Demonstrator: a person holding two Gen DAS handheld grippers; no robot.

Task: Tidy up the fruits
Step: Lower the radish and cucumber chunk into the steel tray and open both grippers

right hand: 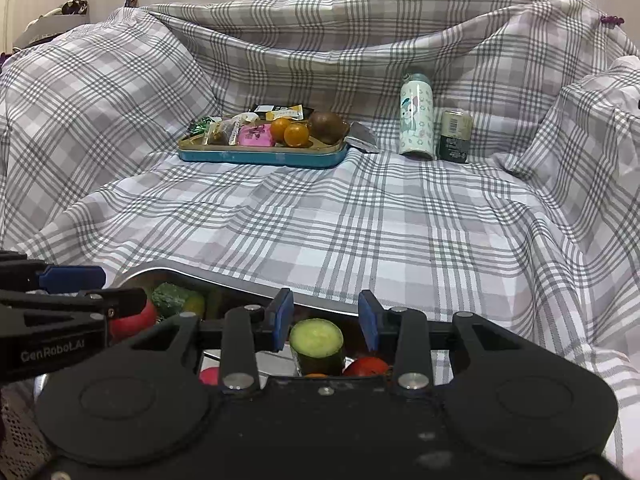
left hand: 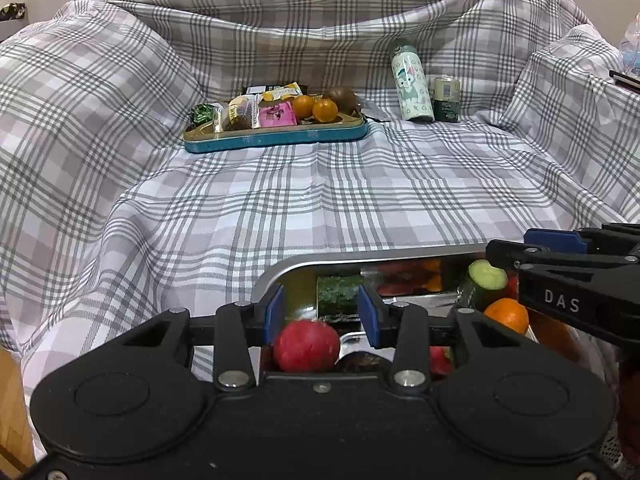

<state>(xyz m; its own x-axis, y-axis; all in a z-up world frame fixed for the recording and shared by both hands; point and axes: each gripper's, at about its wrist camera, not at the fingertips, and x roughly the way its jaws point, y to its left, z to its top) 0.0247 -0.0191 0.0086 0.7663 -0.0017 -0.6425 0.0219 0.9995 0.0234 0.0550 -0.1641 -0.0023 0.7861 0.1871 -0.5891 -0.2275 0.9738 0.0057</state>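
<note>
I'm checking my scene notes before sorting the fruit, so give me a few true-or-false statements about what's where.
1. Two oranges lie in the blue tray. True.
2. The kiwi sits on the cloth outside that tray. False: it is in the tray, beside the oranges.
3. The patterned bottle stands upright, right of the blue tray. True.
4. The can lies on its side. False: it stands upright beside the bottle.
5. The metal tray holds cut cucumber. True.
</note>
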